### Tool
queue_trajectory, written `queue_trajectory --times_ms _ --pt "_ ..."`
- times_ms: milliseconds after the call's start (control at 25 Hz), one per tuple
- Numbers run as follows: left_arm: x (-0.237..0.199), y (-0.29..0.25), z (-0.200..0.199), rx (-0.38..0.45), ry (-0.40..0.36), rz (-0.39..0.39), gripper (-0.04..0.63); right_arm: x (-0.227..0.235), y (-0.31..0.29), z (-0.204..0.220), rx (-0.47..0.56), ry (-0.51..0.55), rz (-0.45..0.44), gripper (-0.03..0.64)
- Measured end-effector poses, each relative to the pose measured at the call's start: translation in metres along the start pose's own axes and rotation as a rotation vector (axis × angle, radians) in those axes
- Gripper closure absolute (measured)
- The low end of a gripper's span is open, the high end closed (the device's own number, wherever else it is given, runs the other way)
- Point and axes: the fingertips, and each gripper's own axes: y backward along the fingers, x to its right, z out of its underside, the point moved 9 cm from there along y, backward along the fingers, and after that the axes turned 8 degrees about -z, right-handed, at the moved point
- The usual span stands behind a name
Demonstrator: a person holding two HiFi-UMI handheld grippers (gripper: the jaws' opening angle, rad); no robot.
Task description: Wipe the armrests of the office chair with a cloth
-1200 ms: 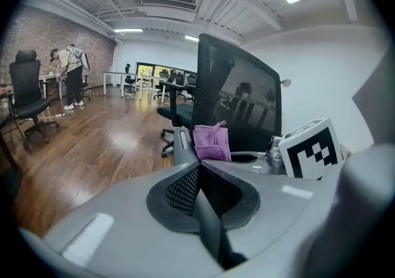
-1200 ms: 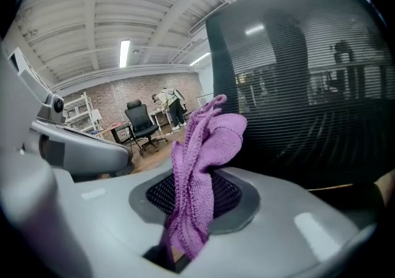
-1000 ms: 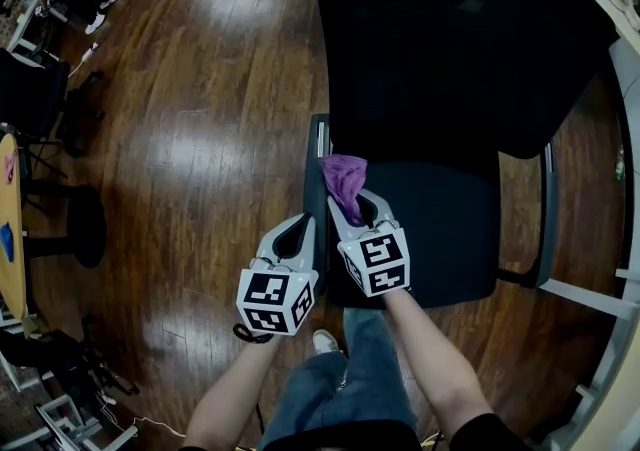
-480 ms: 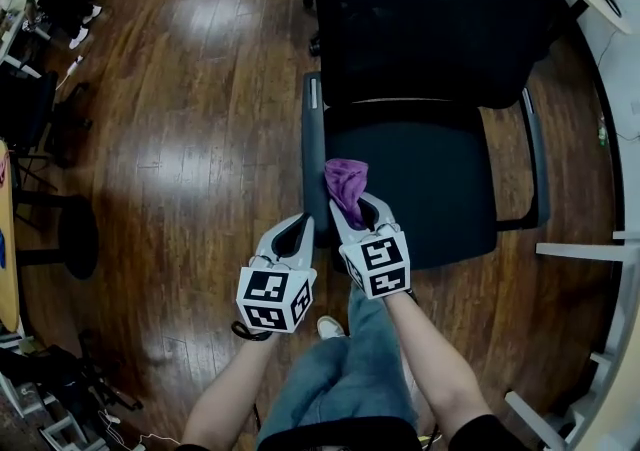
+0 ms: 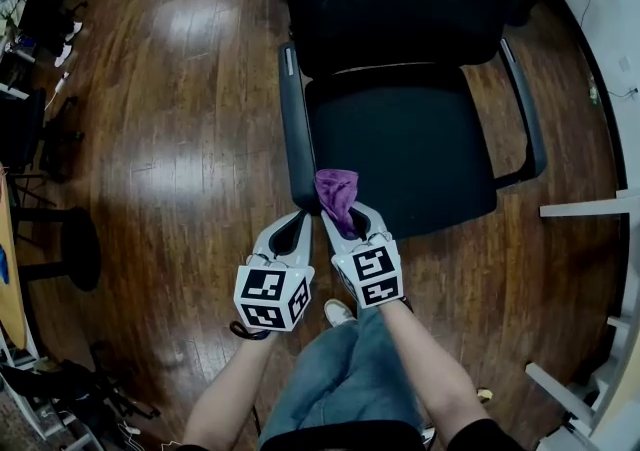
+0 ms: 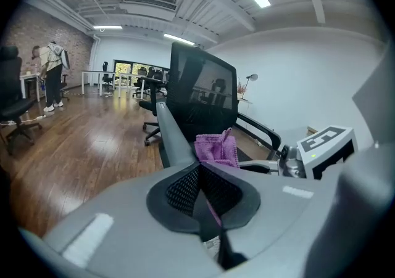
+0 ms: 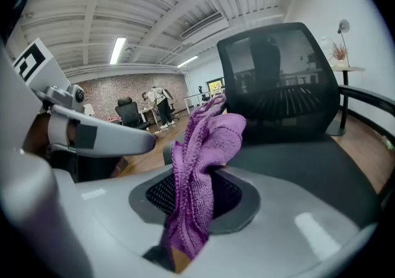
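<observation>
Cloth (image 7: 199, 166), purple, stands pinched between the jaws of the right hand-held gripper (image 5: 343, 217), plainest in the right gripper view; head view alone places it by the front end of the office chair's (image 5: 400, 139) armrest (image 5: 293, 129) at that view's left; left hand-held gripper (image 5: 298, 224) just beside, jaws pressed together on nothing in its own view.

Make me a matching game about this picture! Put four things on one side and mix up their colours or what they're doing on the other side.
Things:
1. cloth
2. left tool
3. chair seat
4. floor

Colour or state:
A. brown and shiny
B. shut, holding nothing
C. black
D. purple, pinched in the right tool

Right pairs: 1-D, 2-B, 3-C, 4-A.
</observation>
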Motion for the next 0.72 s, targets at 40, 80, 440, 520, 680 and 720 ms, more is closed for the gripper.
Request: queue_trajectory --times_ms 40,80,440,520,680,720 --pt "0.001 0.001 0.004 0.0 -0.001 0.001 0.591 -0.001 0.0 0.006 0.0 -0.005 0.0 0.522" --pt "0.001 0.002 0.008 0.001 0.0 0.002 0.591 -0.002 -0.001 0.011 0.0 -0.01 0.001 0.522" --pt "-0.005 -0.007 0.048 -0.008 0.008 -0.008 0.591 0.005 -0.018 0.068 -0.036 -0.048 0.006 0.522" --pt "-0.009 -0.009 0.054 0.0 0.013 -0.013 0.591 0.005 -0.024 0.077 -0.048 -0.057 -0.001 0.522" --pt "-0.012 -0.016 0.068 -0.004 0.021 -0.019 0.591 0.008 -0.03 0.096 -0.072 -0.067 -0.004 0.522" --pt "-0.012 -0.016 0.072 -0.008 0.023 -0.018 0.591 0.009 -0.03 0.1 -0.078 -0.069 -0.002 0.522"
